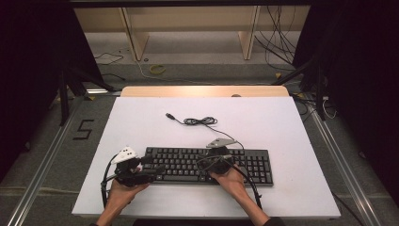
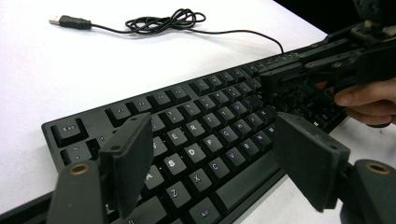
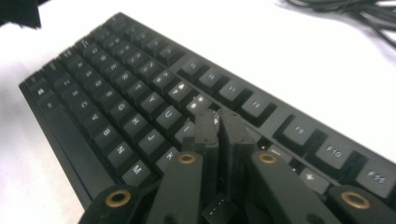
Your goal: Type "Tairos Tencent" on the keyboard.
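Lying flat on a matte white rectangular table top (image 1: 282,127): a long black plastic keyboard (image 1: 254,165) with rows of low, square, pale-lettered keys, near the front edge, slightly right of centre. Trailing from its far edge, a thin black rubbery cable (image 2: 163,19), bunched into a loose tangle and ending in a metal-tipped USB plug (image 2: 65,20) resting on bare table beyond the keyboard. Over the keyboard's left end, the left gripper (image 2: 212,156), held in the left hand (image 1: 121,189): two flat, blocky black pads with a dull, grainy finish, spread wide apart, nothing between them but the letter keys below; brass-ringed pivots on the arms. Over the middle of the keyboard, the right gripper (image 3: 218,126), held in the right hand (image 1: 230,178): narrow black jaws drawn almost together, a thin slit between them, tips down among the keys just under the number row, gripping nothing; touching a key or hovering just above, impossible to tell.
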